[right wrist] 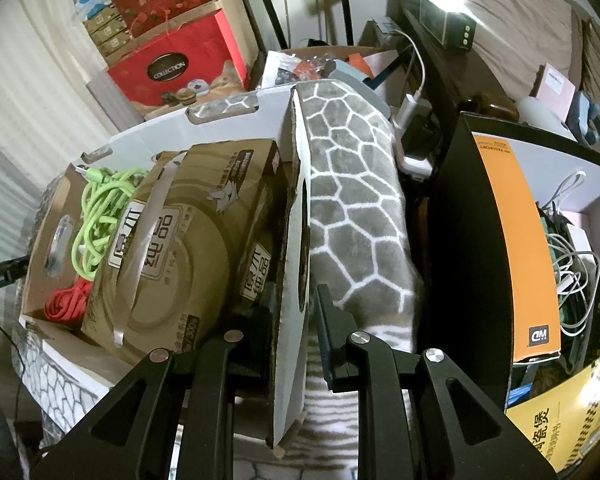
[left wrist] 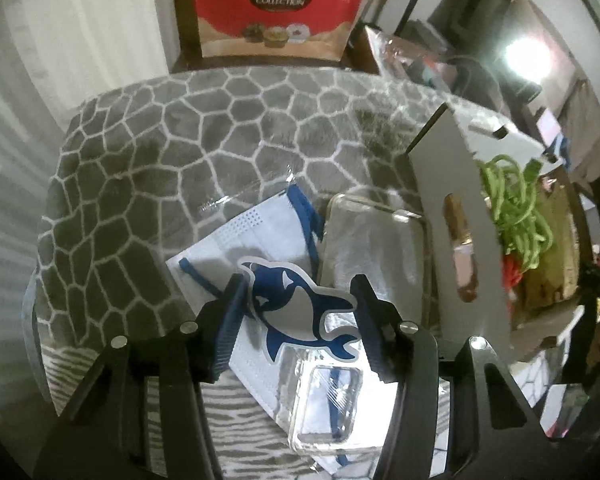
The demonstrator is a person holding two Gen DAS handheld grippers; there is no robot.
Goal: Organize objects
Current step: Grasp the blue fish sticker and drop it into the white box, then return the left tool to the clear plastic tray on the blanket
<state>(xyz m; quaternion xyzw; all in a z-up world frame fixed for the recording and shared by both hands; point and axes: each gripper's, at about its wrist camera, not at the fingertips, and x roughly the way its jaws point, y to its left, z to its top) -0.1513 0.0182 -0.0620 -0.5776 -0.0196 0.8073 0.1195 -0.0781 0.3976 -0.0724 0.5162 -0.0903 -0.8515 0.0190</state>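
Grey cobble-pattern blanket (left wrist: 148,152) covering table. Left hand-held gripper (left wrist: 298,312) straddling dolphin sticker (left wrist: 296,308), contact unclear; right hand-held gripper (right wrist: 296,344) clamping cardboard box (right wrist: 296,280) wall.

left gripper (left wrist: 300,316): jaws astride dolphin sticker (left wrist: 300,312) | above face mask (left wrist: 256,240) | box (left wrist: 452,216) right
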